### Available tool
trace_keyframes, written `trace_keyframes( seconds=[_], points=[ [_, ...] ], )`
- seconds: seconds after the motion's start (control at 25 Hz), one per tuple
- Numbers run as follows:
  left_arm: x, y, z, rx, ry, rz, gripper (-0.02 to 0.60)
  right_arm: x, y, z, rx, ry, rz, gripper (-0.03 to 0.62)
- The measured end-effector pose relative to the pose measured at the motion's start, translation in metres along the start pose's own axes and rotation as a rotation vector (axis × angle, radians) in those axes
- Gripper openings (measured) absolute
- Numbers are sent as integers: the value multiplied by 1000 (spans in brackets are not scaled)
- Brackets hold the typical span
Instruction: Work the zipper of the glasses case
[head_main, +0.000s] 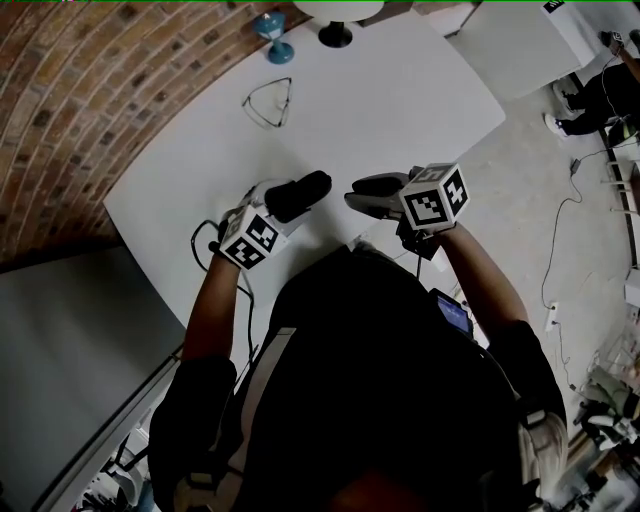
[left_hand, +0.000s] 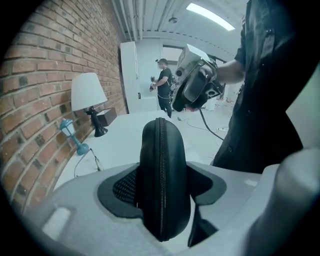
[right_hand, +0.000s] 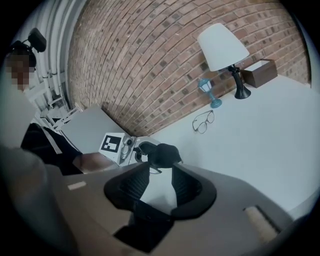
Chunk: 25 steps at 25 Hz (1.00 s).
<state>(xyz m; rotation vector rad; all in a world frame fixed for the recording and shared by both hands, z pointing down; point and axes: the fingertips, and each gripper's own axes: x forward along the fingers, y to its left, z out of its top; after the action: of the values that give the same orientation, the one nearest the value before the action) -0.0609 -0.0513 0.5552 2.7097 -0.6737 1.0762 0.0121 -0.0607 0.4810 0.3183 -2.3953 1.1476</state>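
The black glasses case (left_hand: 162, 180) stands on edge between the jaws of my left gripper (left_hand: 163, 197), which is shut on it. Its zipper (left_hand: 160, 165) runs along the edge that faces the camera, and the teeth look closed. In the head view the case (head_main: 303, 192) sticks out of the left gripper (head_main: 285, 203) over the table's near side. My right gripper (head_main: 362, 193) hangs a little to the right of the case, pointing at it, apart from it. Its jaws (right_hand: 159, 184) are open with nothing between them, and the case (right_hand: 164, 154) shows just beyond.
On the white table (head_main: 400, 110) lie a pair of glasses (head_main: 270, 102), a small blue lantern (head_main: 273, 38) and a white lamp (right_hand: 222, 47) beside a brown box (right_hand: 257, 72). A brick wall (head_main: 80, 90) runs along the left. A person (left_hand: 162, 85) stands far off.
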Motion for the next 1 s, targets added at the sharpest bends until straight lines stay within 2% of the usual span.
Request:
trace_keyframes(
  seconds=[0.16, 0.32, 0.64, 0.8, 1.0],
  points=[
    [19, 2, -8, -29, 46, -6, 267, -1, -6, -5, -8, -1, -13, 137],
    [39, 8, -25, -69, 99, 22, 268, -1, -14, -17, 9, -3, -39, 130],
    [62, 24, -42, -148, 165, 66, 270, 2, -31, -25, -24, 0, -110, 120],
    [69, 24, -52, -160, 212, 78, 270, 3, -35, -28, -19, 11, -116, 117],
    [75, 24, -56, -168, 225, 88, 273, 2, -39, -31, -19, 20, -128, 117]
  ],
)
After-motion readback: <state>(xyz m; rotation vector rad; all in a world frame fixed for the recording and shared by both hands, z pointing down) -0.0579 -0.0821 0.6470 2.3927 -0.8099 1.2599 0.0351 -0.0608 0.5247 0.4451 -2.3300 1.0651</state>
